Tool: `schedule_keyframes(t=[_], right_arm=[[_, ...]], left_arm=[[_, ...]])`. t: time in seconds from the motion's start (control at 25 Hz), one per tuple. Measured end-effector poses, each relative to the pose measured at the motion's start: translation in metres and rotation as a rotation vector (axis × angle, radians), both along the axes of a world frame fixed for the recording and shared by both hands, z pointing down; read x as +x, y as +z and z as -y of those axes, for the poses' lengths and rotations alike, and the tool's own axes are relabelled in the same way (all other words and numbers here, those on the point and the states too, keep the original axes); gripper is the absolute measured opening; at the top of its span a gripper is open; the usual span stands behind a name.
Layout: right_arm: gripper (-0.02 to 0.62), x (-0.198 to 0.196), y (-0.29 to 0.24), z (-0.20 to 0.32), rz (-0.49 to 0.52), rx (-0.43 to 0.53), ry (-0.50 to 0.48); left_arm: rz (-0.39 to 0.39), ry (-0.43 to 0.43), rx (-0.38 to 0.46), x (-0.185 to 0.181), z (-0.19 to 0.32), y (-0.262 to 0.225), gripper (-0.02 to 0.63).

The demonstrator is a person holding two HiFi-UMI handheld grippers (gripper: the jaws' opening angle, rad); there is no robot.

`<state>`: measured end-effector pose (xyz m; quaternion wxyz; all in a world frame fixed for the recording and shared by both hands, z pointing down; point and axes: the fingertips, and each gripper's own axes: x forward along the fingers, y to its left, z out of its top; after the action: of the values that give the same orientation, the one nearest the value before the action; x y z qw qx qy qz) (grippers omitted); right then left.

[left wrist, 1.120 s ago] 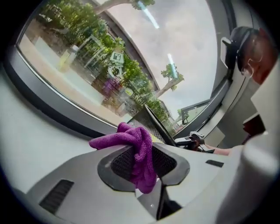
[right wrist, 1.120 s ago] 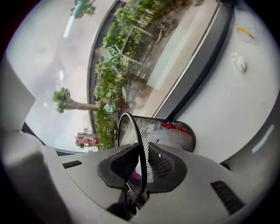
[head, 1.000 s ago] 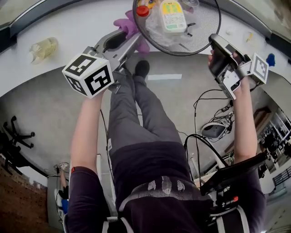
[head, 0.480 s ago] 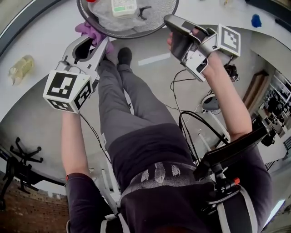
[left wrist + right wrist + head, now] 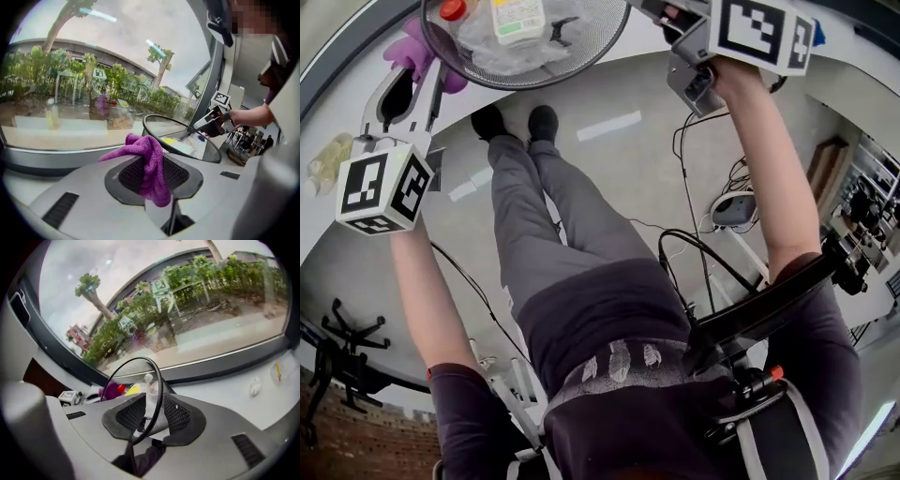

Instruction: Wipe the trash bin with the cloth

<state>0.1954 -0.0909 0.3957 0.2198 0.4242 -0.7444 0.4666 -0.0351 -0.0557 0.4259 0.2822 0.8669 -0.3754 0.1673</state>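
— Where's the cloth?
— The purple cloth (image 5: 140, 146) is pinched in the left gripper (image 5: 151, 168). The jaws are pressed onto it and a fold hangs down between the pads. It sits just outside the rim of the trash bin (image 5: 598, 37), on the bin's left in the head view (whether it touches the mesh, I can't tell).
— And the other tongs?
— The right gripper (image 5: 152, 416) is at the opposite side of the bin. Its jaws have just been opening and stand spread, astride the rim. The black hoop and the mesh wall run between the pads, and a gap shows between the hoop and one pad.
— Anything inside the bin?
— A bottle with a yellow label (image 5: 516, 14), a red cap (image 5: 452, 9) and crumpled clear plastic.
— And below it?
— The person's shoes (image 5: 542, 122), on the floor just under the bin in the head view.
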Motion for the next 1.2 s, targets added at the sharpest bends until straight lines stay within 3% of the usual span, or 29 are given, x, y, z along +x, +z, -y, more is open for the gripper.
schedule_keyframes(t=[0.12,0.24,0.48,0.64,0.8,0.88,0.96,1.08,1.12,1.16,1.2], right_arm=[[0.1,0.005,0.012,0.012,-0.038,-0.057,0.036],[0.063,-0.001,0.016,0.008,0.071,-0.115,0.13],[0.08,-0.012,0.016,-0.015,0.328,-0.218,0.331],[0.081,0.005,0.019,-0.047,0.35,-0.27,0.413],[0.083,-0.003,0.025,-0.071,0.417,-0.312,0.49],[0.083,-0.004,0.024,-0.073,0.387,-0.307,0.463],[0.083,0.001,0.023,-0.073,0.315,-0.268,0.398],[0.122,0.003,0.01,-0.062,0.221,-0.11,0.221],[0.132,0.007,0.007,-0.06,0.174,-0.079,0.207],[0.13,0.017,0.006,-0.062,0.106,-0.072,0.228],[0.13,0.029,0.007,-0.065,0.044,-0.071,0.257]], left_arm=[[0.09,0.021,0.048,-0.003,0.022,-0.001,0.091],[0.141,0.076,0.045,0.006,0.011,0.009,0.089],[0.098,0.097,-0.041,0.02,-0.052,0.021,0.089],[0.063,0.157,-0.056,0.051,-0.087,0.017,0.089],[0.048,0.217,-0.075,0.073,-0.101,0.018,0.089],[0.069,0.254,-0.079,0.076,-0.108,0.023,0.089],[0.135,0.232,-0.089,0.059,-0.106,0.039,0.089],[0.257,0.075,-0.142,0.002,-0.075,0.07,0.103],[0.307,0.02,-0.161,-0.022,-0.059,0.079,0.118],[0.361,-0.031,-0.176,-0.046,-0.042,0.087,0.183],[0.406,-0.072,-0.187,-0.065,-0.028,0.093,0.186]])
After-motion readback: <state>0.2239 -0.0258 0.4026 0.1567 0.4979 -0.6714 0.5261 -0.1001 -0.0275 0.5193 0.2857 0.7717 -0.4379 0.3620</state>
